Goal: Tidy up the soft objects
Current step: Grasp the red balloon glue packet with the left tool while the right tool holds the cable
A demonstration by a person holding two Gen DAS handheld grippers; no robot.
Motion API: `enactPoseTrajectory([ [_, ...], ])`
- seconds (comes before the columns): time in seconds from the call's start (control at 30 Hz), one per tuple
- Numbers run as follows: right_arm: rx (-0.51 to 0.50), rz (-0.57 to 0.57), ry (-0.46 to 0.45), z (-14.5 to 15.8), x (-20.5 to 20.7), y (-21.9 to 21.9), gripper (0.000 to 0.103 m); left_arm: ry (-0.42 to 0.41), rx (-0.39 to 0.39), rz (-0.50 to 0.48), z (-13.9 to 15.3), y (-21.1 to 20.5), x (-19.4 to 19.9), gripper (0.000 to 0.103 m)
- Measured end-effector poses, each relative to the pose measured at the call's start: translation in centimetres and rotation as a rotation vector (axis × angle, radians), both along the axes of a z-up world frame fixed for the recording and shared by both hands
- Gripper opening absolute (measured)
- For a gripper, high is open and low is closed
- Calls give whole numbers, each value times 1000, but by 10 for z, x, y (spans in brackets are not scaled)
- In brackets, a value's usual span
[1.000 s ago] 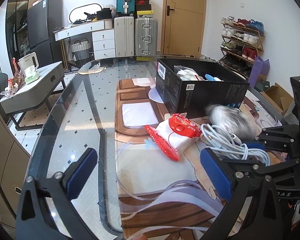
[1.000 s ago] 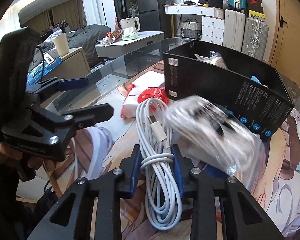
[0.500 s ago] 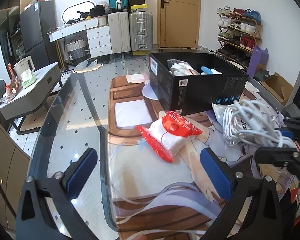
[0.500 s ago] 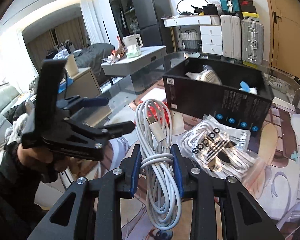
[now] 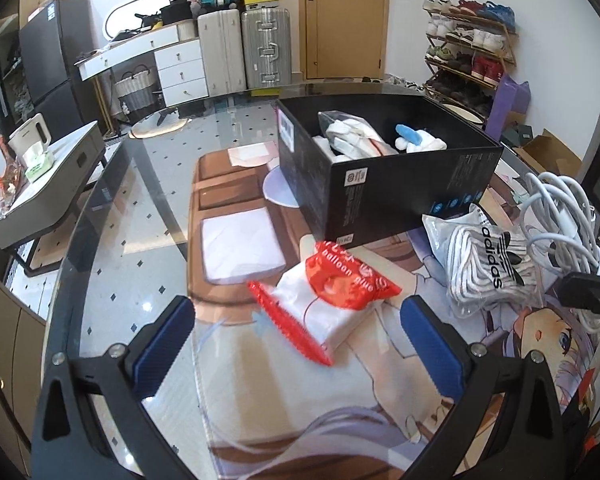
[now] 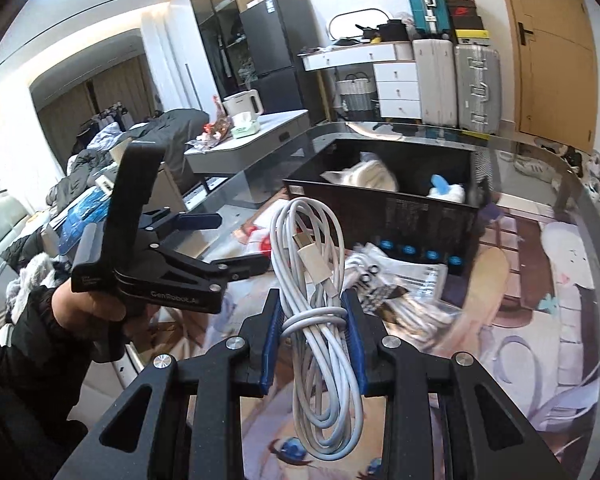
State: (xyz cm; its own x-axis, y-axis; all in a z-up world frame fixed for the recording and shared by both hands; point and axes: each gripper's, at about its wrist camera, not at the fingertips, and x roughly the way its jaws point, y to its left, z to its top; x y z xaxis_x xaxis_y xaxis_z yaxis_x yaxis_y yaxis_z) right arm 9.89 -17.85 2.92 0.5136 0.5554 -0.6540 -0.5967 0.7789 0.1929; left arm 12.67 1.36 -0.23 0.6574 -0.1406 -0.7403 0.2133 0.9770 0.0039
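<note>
Clamped on the coiled white cable (image 6: 316,280), the right gripper (image 6: 312,344) holds it above the printed mat (image 5: 300,392) near the black box (image 5: 384,168), while the left gripper (image 5: 296,344) gapes empty.

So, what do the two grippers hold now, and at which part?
The right gripper clamps the white cable bundle at its wrapped middle. The left gripper is open and holds nothing.
</note>
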Motion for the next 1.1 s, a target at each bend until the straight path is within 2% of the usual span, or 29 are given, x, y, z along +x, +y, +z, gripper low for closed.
enactPoseTrajectory([
  [0.27, -6, -36, 8, -1, 2, -13, 29, 42, 0, -31, -7, -8, 20, 103],
  [0.53, -15, -55, 20, -3, 2, -18, 29, 59, 20, -77, -10, -19, 21, 100],
  [0.8, -19, -60, 24, -4, 6, -19, 29, 43, 70, -129, -8, -34, 12, 89],
  [1.1, -25, -65, 27, -6, 8, -20, 29, 11, 97, -131, -7, -37, -4, 74],
])
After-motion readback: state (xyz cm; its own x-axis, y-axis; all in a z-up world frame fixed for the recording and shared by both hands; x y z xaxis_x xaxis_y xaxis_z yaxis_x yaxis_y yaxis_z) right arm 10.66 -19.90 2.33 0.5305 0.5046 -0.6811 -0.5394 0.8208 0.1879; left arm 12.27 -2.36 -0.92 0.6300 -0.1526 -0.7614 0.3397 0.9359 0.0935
